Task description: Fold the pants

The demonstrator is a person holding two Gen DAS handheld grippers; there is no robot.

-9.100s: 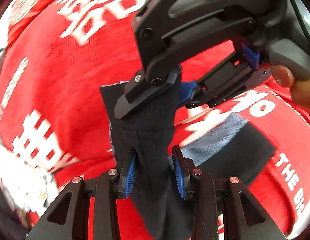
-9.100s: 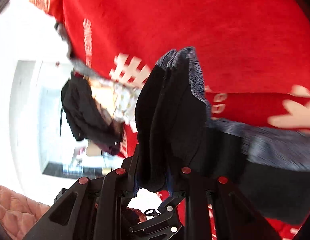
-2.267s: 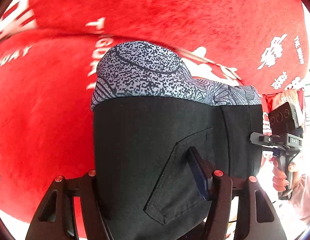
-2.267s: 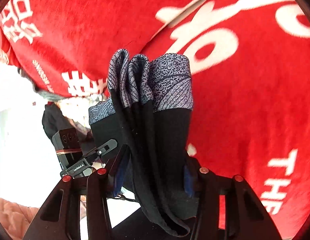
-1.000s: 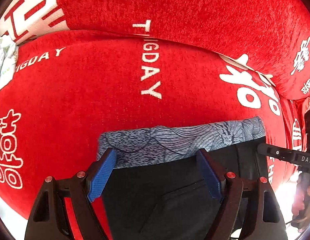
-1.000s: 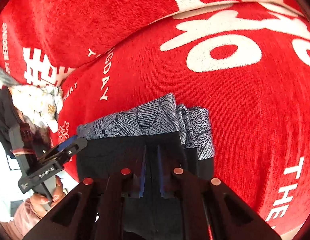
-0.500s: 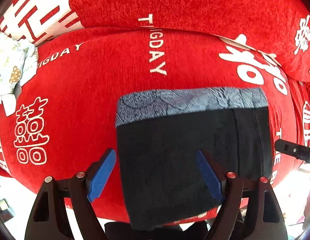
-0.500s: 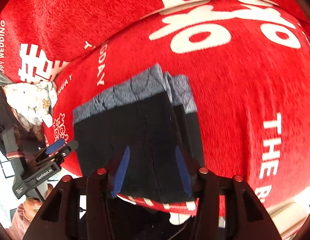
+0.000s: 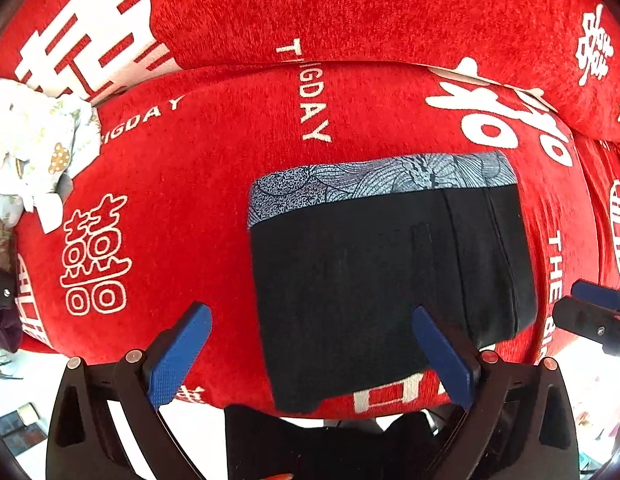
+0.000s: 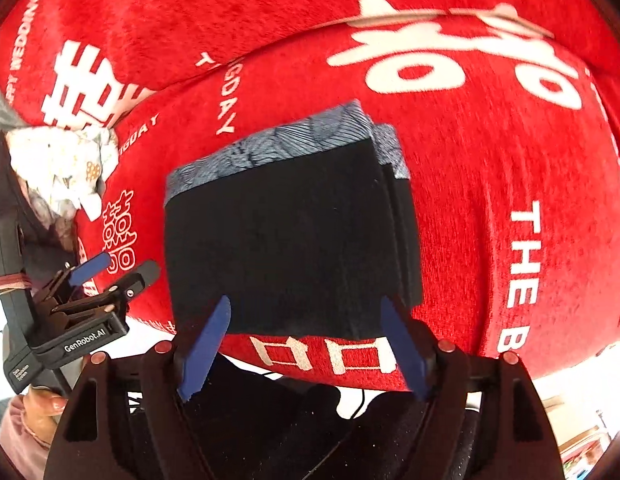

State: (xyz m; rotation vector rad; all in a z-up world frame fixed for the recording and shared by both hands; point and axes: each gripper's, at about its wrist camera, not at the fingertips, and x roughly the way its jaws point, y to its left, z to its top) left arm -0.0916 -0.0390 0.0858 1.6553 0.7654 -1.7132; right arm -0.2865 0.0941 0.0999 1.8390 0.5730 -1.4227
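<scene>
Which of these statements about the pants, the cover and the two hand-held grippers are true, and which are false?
1. The pants lie folded on the red cover. True.
2. The left hand-held gripper is shut on the pants. False: its jaws are open and hold nothing.
3. The patterned band is at the far edge of the pants. True.
4. The right hand-held gripper holds the band. False: it is open and holds nothing.
5. The cover is blue. False: it is red with white lettering.

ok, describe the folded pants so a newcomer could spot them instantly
Find the red cushion printed with white lettering. The pants lie on it near its front edge, folded into a flat black rectangle. A grey-blue patterned band along the far edge sets them apart from the crumpled white cloth at the left.
</scene>
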